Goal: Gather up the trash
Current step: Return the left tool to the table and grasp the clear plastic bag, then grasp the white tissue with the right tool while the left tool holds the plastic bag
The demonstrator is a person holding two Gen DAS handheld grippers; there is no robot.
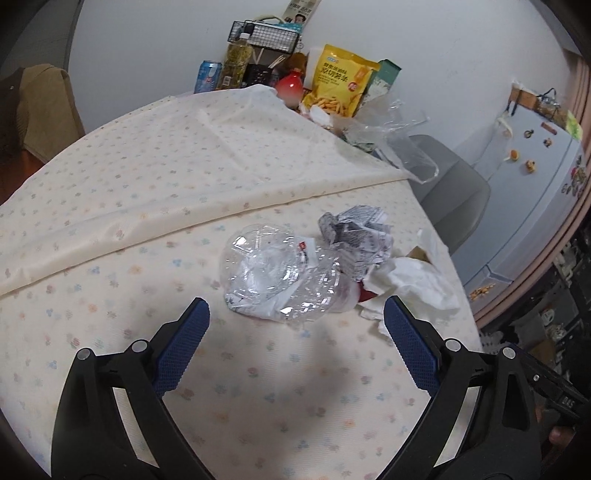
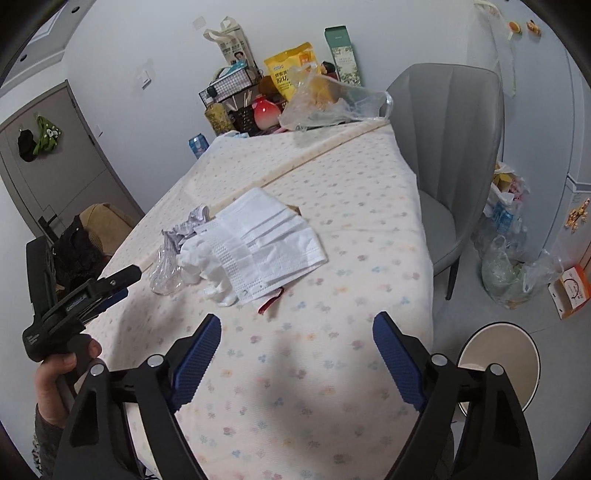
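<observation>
A crushed clear plastic bottle (image 1: 280,277) lies on the flowered tablecloth (image 1: 147,184). Crumpled printed paper (image 1: 356,236) sits just behind it and white tissue and a face mask (image 1: 410,284) lie to its right. My left gripper (image 1: 295,314) is open, its blue pads just short of the bottle. My right gripper (image 2: 295,332) is open and empty, over the cloth in front of the white mask (image 2: 273,243), tissue (image 2: 207,266), bottle (image 2: 166,273) and paper (image 2: 188,225). The left gripper (image 2: 125,284) shows at that view's left, by the bottle.
Snack bag (image 1: 340,81), drink can (image 1: 208,75), bottle (image 1: 234,61), wire basket (image 1: 266,35) and a clear plastic bag (image 1: 391,133) crowd the table's far end. A grey chair (image 2: 450,155) stands beside the table. A round bin (image 2: 498,365) stands on the floor, with bags (image 2: 509,273) farther off.
</observation>
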